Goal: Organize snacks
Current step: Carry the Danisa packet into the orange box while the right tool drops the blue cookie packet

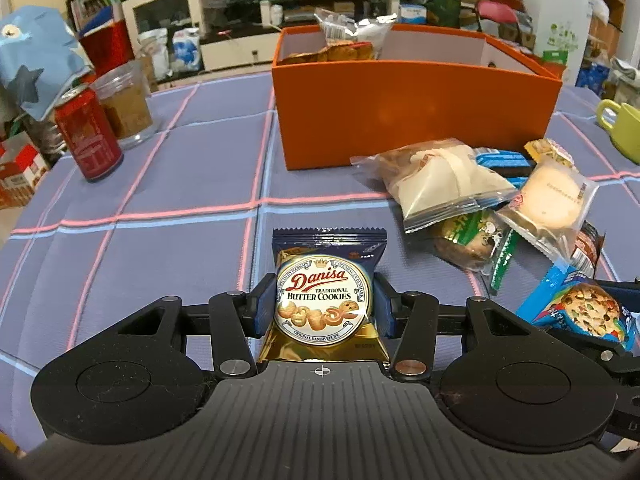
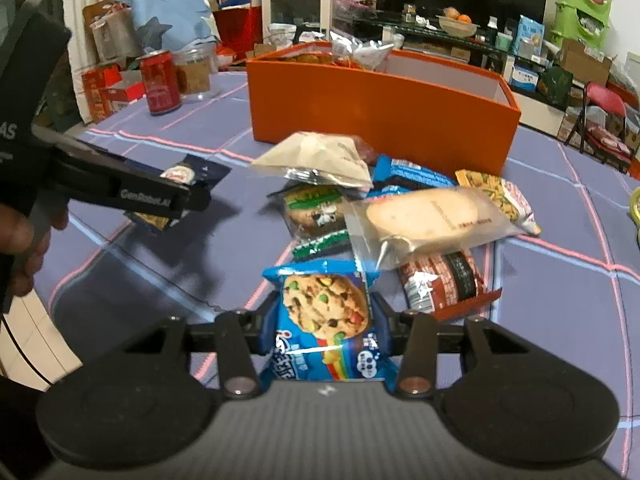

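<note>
My left gripper (image 1: 324, 300) is shut on a Danisa butter cookie packet (image 1: 325, 300), held above the checked tablecloth. It also shows in the right wrist view (image 2: 176, 196) at the left, gripping the same packet (image 2: 188, 174). My right gripper (image 2: 325, 312) is shut on a blue chocolate-chip cookie packet (image 2: 325, 316), also seen in the left wrist view (image 1: 584, 312). An orange box (image 1: 412, 112) stands ahead with a few snacks in its far left corner (image 1: 340, 46). A pile of loose snack packets (image 1: 500, 204) lies in front of the box (image 2: 384, 112).
A red soda can (image 1: 89, 136) and a glass jar (image 1: 126, 104) stand at the left. A green mug (image 1: 624, 130) sits at the right edge. The tablecloth (image 1: 180, 184) is purple with pink and blue lines. Cluttered shelves fill the background.
</note>
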Demonstrator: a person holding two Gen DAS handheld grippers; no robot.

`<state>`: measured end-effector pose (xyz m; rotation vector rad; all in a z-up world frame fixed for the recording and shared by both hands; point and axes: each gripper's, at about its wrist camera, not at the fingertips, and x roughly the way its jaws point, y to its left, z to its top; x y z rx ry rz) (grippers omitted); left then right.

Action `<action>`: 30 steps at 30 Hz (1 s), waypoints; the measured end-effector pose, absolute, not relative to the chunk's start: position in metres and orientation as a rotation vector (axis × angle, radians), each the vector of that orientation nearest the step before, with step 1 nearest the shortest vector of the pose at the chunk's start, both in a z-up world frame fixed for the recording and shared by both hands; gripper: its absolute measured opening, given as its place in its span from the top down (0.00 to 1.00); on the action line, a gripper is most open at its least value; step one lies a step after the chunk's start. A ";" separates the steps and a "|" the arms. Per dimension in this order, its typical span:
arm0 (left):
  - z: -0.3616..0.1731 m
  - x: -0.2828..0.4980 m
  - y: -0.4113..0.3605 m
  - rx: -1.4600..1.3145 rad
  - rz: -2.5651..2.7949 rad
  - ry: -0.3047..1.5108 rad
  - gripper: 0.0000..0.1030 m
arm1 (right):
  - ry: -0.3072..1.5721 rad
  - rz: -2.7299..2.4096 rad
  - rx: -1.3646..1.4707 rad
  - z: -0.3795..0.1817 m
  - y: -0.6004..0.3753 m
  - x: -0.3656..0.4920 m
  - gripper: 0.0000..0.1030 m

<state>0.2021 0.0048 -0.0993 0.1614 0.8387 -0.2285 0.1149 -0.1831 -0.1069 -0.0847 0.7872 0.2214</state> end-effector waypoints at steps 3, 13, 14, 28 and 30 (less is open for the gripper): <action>-0.099 0.201 0.004 0.166 -0.234 0.840 0.78 | 0.781 0.232 -0.089 -0.105 -0.181 0.112 0.56; -0.099 0.202 0.005 0.165 -0.236 0.850 0.78 | 0.858 0.245 -0.088 -0.116 -0.178 0.116 0.56; -0.099 0.202 0.005 0.164 -0.237 0.849 0.78 | 0.867 0.245 -0.083 -0.117 -0.178 0.117 0.55; -0.069 0.192 0.009 0.134 -0.235 0.753 0.78 | 0.731 0.260 -0.156 -0.080 -0.169 0.098 0.56; -0.063 0.188 0.009 0.136 -0.239 0.732 0.78 | 0.656 0.236 -0.226 -0.072 -0.164 0.091 0.56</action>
